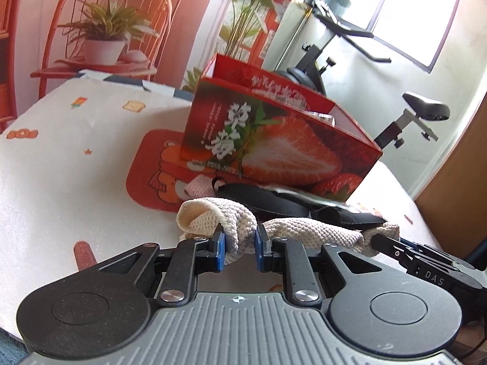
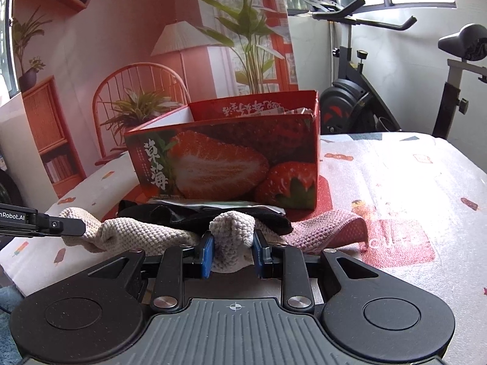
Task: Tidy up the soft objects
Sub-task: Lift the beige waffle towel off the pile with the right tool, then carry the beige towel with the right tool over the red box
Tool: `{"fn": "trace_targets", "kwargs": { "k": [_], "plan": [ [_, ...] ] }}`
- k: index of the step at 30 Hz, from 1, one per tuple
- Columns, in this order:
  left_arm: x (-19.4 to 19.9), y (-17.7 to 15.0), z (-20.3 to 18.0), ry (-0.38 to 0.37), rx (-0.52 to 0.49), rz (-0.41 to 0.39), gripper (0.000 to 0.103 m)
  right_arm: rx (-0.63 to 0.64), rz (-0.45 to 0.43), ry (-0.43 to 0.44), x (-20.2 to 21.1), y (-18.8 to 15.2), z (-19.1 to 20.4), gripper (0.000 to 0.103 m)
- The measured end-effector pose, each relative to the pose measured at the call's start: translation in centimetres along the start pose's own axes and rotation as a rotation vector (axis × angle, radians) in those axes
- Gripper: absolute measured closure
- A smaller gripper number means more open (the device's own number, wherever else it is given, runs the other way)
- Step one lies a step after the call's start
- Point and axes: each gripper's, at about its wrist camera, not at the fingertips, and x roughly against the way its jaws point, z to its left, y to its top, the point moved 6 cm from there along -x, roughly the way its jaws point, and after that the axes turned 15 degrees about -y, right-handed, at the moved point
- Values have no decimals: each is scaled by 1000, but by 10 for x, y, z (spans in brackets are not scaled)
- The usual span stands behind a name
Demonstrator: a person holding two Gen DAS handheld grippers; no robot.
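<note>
Before the strawberry box (image 2: 225,158), left gripper (image 1: 240,245) and right gripper (image 2: 232,251) jaws each pinch the cream knitted cloth (image 1: 307,228), whose slack middle may snag the black item (image 2: 213,216) beneath.

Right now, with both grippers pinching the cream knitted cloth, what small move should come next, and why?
Probably lift the cream knitted cloth together and carry it toward the open strawberry box. The left gripper and right gripper each clamp an end, the cloth sags between them over a black item, and the box stands just behind.
</note>
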Motion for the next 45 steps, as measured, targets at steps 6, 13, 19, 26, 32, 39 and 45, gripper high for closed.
{"fn": "trace_targets", "kwargs": {
  "k": [6,13,19,26,32,39,45],
  "plan": [
    [9,6,-8,-12,-32,-66,83,20,-88,-3,18,12,3,79],
    [14,11,-21,-50,-77,-119,83,34,-199,-39,36,25,3,79],
    [20,14,-24,-61,-90,-161,83,33,-219,-44,41,28,0,79],
    [25,18,-26,-66,-106,-187,83,44,-251,-39,49,32,4,79],
    [23,15,-22,-66,-96,-174,83,32,-231,-35,47,30,3,79],
    [21,14,-20,-64,-88,-160,83,27,-219,-33,42,28,2,79],
    [17,33,-22,-61,-102,-152,83,41,-234,-28,38,40,3,79]
  ]
}}
